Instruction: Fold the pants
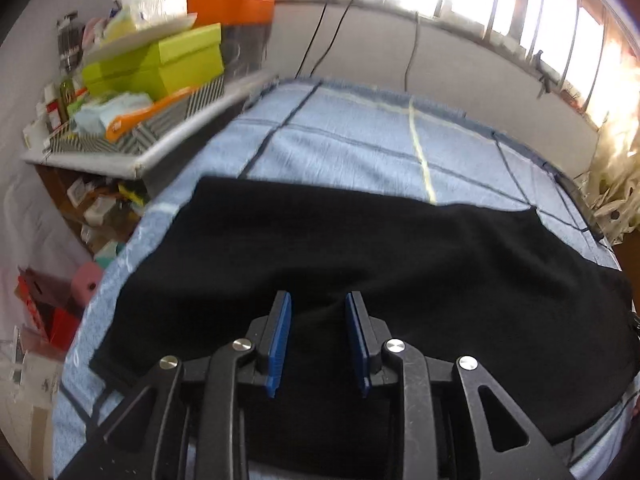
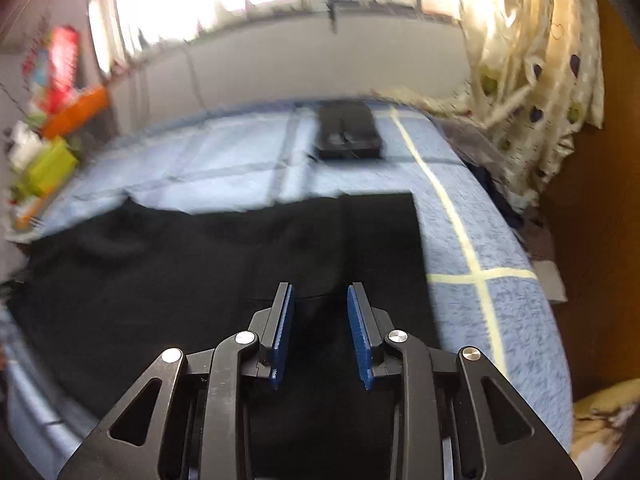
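Black pants (image 1: 360, 248) lie spread flat across a light blue checked blanket (image 1: 360, 136); they also show in the right wrist view (image 2: 200, 256). My left gripper (image 1: 318, 298) is open and empty, above the near middle of the pants. My right gripper (image 2: 320, 290) is open and empty, above the pants near their right end, whose straight edge runs just right of the fingers. The near edge of the pants is hidden under both grippers.
A cluttered white shelf (image 1: 132, 156) with green and orange boxes stands left of the blanket. A folded black garment (image 2: 347, 130) lies at the blanket's far side. Curtains (image 2: 536, 72) hang at the right. A wall and windows run behind.
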A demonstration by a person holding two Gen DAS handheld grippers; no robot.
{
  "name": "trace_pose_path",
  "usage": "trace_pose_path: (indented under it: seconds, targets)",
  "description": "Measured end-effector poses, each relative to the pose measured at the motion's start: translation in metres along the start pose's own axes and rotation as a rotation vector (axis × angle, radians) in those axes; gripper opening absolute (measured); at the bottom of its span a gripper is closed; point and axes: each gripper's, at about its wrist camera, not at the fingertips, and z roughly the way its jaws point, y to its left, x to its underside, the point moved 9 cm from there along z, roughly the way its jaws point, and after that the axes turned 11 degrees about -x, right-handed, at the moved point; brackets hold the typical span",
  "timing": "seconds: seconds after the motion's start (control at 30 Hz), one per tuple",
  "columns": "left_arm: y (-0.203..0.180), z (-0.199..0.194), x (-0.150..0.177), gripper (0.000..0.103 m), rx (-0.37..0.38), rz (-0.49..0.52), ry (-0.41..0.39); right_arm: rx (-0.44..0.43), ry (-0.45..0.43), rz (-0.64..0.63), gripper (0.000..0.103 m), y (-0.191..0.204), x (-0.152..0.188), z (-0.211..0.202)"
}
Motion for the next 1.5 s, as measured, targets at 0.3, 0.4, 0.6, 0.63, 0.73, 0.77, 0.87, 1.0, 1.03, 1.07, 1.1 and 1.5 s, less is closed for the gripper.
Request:
trace_pose_path:
  seconds: [0.3, 0.4, 0.6, 0.63, 0.73, 0.77, 0.87, 1.0, 1.03, 1.07, 1.1, 1.5]
  targets:
    - [0.037, -0.022, 0.017, 0.033, -0.046, -0.053, 0.01, -0.045, -0.021, -0.069, 0.03, 0.038, 0.016, -0.044]
    - [0.045, -0.037, 0.032, 0.033, -0.031, -0.075, 0.007, -0.096, -0.005, -0.101, 0.03, 0.064, 0.033, -0.05]
    - [0.032, -0.067, 0.055, 0.033, 0.019, -0.061, -0.013, -0.172, 0.012, -0.174, 0.045, 0.123, 0.061, -0.051]
    - [0.028, -0.071, 0.058, 0.033, 0.029, -0.057, -0.014, -0.183, 0.014, -0.186, 0.047, 0.131, 0.065, -0.05]
    - [0.016, -0.078, 0.071, 0.033, 0.071, -0.061, 0.007, -0.209, 0.023, -0.21, 0.047, 0.151, 0.075, -0.049]
    - [0.012, -0.08, 0.077, 0.033, 0.08, -0.059, 0.014, -0.212, 0.026, -0.213, 0.047, 0.156, 0.077, -0.048]
    - [0.001, -0.082, 0.09, 0.033, 0.105, -0.041, 0.036, -0.239, 0.042, -0.236, 0.047, 0.171, 0.087, -0.045]
    - [-0.008, -0.087, 0.099, 0.033, 0.112, -0.006, 0.034, -0.258, 0.071, -0.254, 0.047, 0.184, 0.098, -0.041]
    - [-0.008, -0.088, 0.099, 0.033, 0.112, -0.005, 0.032, -0.262, 0.073, -0.256, 0.047, 0.186, 0.101, -0.041]
    - [-0.007, -0.087, 0.098, 0.033, 0.112, -0.009, 0.033, -0.265, 0.076, -0.258, 0.047, 0.189, 0.102, -0.04]
    - [-0.004, -0.087, 0.098, 0.033, 0.107, -0.015, 0.033, -0.27, 0.077, -0.263, 0.047, 0.192, 0.103, -0.04]
    - [0.042, -0.072, 0.083, 0.033, 0.049, -0.12, 0.03, -0.293, 0.078, -0.321, 0.047, 0.214, 0.097, -0.034]
